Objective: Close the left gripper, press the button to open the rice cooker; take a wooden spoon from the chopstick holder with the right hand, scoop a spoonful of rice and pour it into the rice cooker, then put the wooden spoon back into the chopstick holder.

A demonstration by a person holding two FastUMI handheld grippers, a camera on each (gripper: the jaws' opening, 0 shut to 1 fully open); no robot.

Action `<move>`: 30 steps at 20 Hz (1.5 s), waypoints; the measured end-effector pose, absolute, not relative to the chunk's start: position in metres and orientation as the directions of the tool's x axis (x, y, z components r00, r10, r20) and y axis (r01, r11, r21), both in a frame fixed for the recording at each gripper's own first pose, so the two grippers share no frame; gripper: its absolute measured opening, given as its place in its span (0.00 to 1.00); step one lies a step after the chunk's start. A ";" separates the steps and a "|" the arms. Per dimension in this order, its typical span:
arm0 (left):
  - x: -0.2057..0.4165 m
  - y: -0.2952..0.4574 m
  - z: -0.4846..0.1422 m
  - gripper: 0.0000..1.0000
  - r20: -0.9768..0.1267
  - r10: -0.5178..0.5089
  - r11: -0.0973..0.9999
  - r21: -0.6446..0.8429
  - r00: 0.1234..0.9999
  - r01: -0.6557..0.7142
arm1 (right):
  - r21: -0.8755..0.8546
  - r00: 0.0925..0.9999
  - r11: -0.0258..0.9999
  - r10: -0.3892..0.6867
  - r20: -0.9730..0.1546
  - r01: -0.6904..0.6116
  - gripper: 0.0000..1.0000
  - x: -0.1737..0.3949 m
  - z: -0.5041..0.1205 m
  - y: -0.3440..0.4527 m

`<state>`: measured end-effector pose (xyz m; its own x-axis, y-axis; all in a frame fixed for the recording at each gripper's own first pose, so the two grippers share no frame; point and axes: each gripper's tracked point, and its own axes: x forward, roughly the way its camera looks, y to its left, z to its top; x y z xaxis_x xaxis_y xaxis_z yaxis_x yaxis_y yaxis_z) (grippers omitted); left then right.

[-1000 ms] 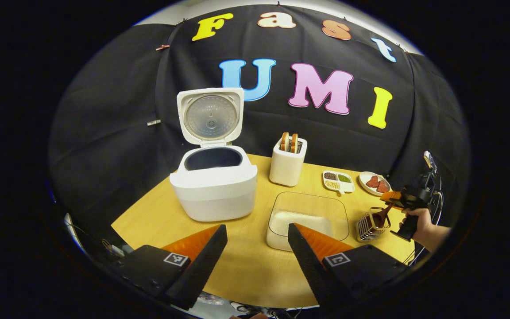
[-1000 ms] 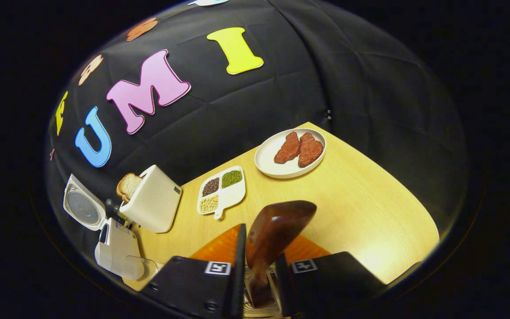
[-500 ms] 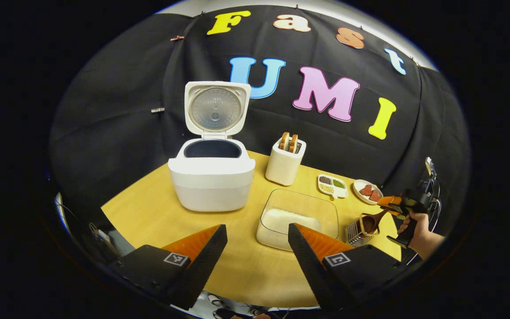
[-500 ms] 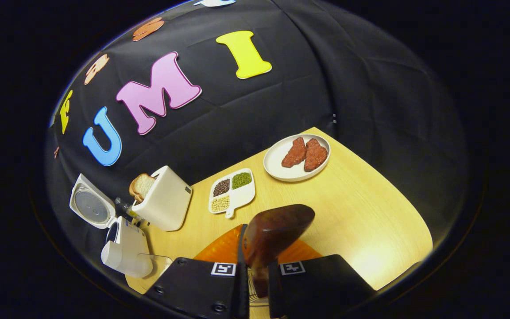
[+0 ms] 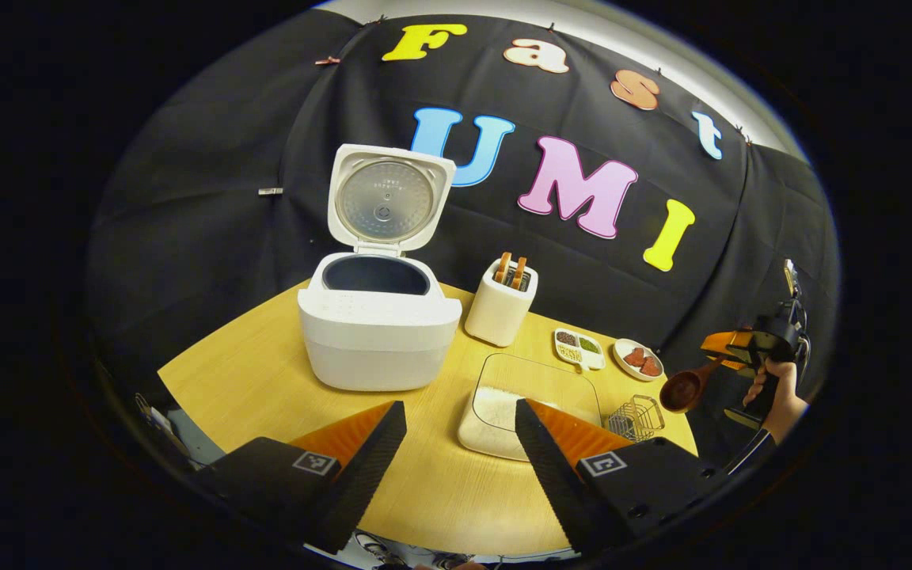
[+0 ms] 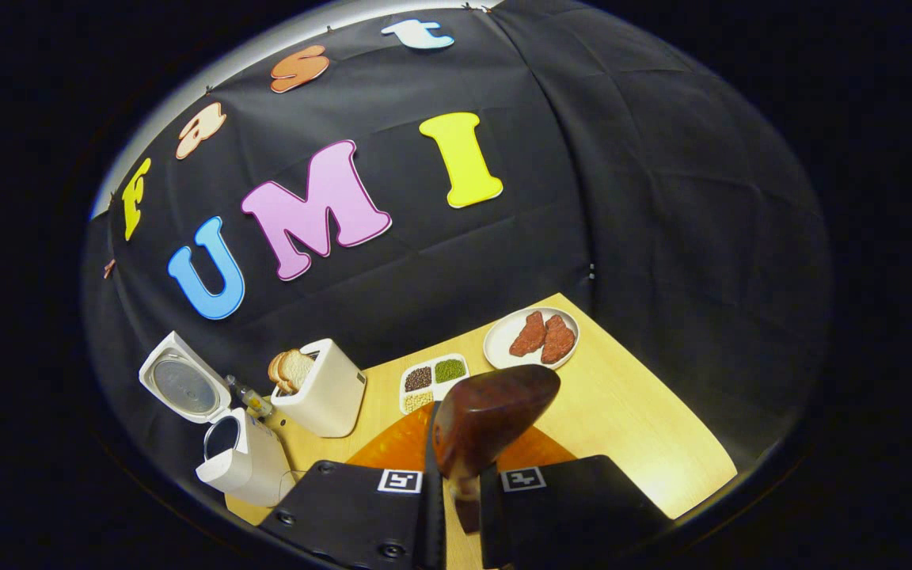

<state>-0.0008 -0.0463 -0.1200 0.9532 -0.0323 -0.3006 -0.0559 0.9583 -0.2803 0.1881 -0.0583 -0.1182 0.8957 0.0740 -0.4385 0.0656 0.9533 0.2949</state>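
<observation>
The right gripper point(image 6: 456, 491) has its fingers clamped on the spoon point(image 6: 492, 416), held above the holder point(image 5: 635, 417). The left gripper point(image 5: 456, 451) hangs wide open, empty, before the open cooker point(image 5: 379, 317).

My own fingers point(image 6: 432, 507) hide the wooden spoon's point(image 6: 492, 416) handle. The divided dish's point(image 5: 579, 348) contents are too small to tell. My rice container's point(image 5: 531, 396) near right corner sits behind a finger.

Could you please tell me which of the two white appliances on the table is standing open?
The white rice cooker, its hinged lid raised; the smaller white toaster holds bread.
</observation>
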 end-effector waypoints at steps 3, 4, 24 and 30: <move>0.001 -0.023 -0.125 0.96 -0.290 -0.051 0.955 -0.295 0.956 -0.038 | 0.271 0.903 0.960 0.053 -0.426 0.071 0.21 0.167 -0.101 -0.045; 0.000 -0.015 -0.125 0.96 -0.287 -0.054 0.956 -0.293 0.957 -0.033 | 0.272 0.905 0.960 0.056 -0.422 0.068 0.21 0.161 -0.097 -0.035; 0.001 0.074 -0.154 0.95 -0.329 -0.118 0.963 -0.269 0.937 0.027 | 0.186 0.893 0.982 0.117 -0.434 -0.038 0.22 0.166 -0.214 0.141; 0.017 0.066 -0.169 0.96 -0.350 -0.158 0.967 -0.245 0.923 0.072 | 0.198 0.900 0.980 0.096 -0.426 -0.011 0.22 0.161 -0.252 0.154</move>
<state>0.0175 0.0663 -0.1692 0.9232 -0.1582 -0.3504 0.0725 0.9667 -0.2455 0.1610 0.1541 -0.2521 0.8995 0.0963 -0.4261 -0.0111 0.9801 0.1980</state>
